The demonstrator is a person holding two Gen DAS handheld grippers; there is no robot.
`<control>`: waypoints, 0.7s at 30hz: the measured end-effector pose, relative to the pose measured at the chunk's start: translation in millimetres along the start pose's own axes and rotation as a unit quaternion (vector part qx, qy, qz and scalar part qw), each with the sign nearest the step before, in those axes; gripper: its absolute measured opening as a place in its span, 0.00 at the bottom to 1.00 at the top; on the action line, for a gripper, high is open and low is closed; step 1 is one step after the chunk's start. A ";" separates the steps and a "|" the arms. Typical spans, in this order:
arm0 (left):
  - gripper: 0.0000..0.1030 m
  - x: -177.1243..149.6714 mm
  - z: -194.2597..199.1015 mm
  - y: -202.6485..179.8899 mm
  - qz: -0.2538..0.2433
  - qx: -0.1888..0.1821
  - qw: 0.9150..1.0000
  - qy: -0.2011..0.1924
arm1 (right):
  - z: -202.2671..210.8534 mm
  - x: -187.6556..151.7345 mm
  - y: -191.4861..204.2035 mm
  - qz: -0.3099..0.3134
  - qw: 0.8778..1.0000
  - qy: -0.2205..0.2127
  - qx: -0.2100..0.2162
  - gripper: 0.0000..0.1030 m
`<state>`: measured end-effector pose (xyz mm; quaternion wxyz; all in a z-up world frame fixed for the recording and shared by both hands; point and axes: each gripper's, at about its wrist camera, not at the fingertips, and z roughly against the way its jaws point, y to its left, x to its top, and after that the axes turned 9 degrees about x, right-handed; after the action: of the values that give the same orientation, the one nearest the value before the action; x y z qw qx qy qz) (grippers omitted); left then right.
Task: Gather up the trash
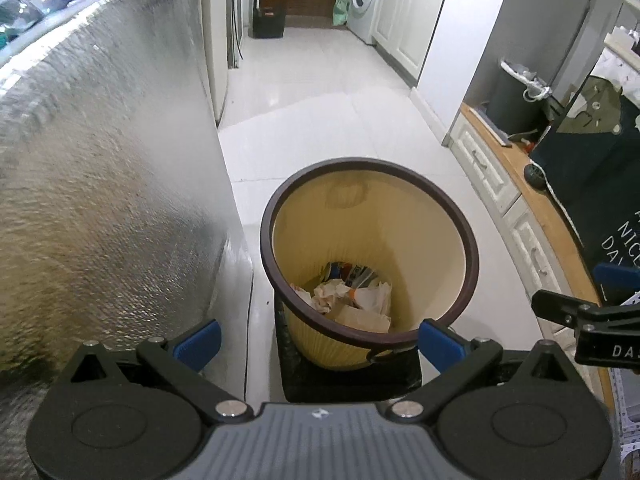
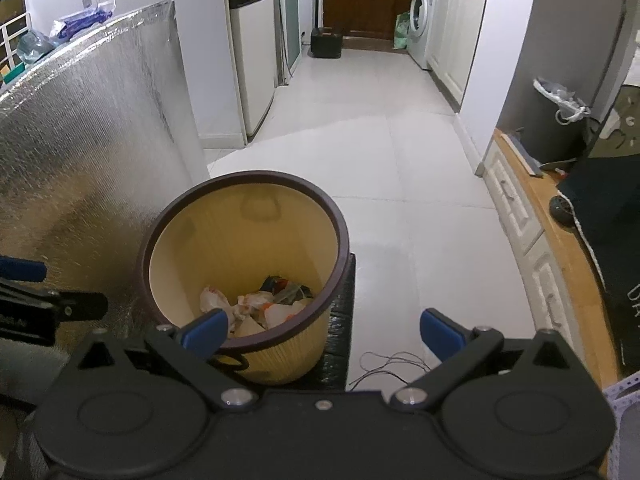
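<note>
A yellow waste bin (image 1: 416, 240) with a dark brown rim stands on a black stool (image 1: 352, 380) on the white floor. Crumpled paper and wrappers (image 1: 352, 296) lie at its bottom. It also shows in the right wrist view (image 2: 248, 240), with the trash (image 2: 260, 304) inside. My left gripper (image 1: 320, 340) is open and empty, above the bin's near rim. My right gripper (image 2: 322, 332) is open and empty, over the bin's right edge. The right gripper also shows at the left wrist view's right edge (image 1: 592, 320). The left gripper also shows at the right wrist view's left edge (image 2: 36, 300).
A tall silver foil-covered panel (image 1: 100, 200) stands close on the left. A wooden counter with white drawers (image 2: 560, 248) and a dark cloth (image 2: 608, 220) runs along the right. Thin wires (image 2: 388, 364) lie on the floor. A fridge (image 2: 252, 60) and washing machine (image 2: 420, 28) stand farther back.
</note>
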<state>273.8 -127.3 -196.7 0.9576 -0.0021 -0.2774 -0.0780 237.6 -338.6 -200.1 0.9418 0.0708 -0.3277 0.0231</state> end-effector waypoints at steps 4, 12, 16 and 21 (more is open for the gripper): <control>1.00 -3.2 18.5 2.9 0.004 -0.006 1.000 -0.020 | 17.7 -5.0 1.1 0.001 1.000 -0.014 -0.007 1.00; 1.00 -4.5 71.1 6.4 0.006 -0.026 0.996 -0.086 | 66.2 -6.7 2.7 0.002 0.997 -0.076 -0.010 1.00; 1.00 -5.5 105.0 9.4 0.009 -0.032 0.991 -0.131 | 88.3 -4.4 10.1 0.010 0.994 -0.111 -0.004 1.00; 1.00 -6.8 138.2 18.6 0.021 -0.029 0.984 -0.176 | 113.4 0.4 20.4 0.023 0.988 -0.155 0.011 1.00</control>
<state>197.6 -101.4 -82.7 0.8947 -0.0495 -0.4393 -0.0643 166.5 -335.2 -109.6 0.8782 0.0763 -0.4707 0.0367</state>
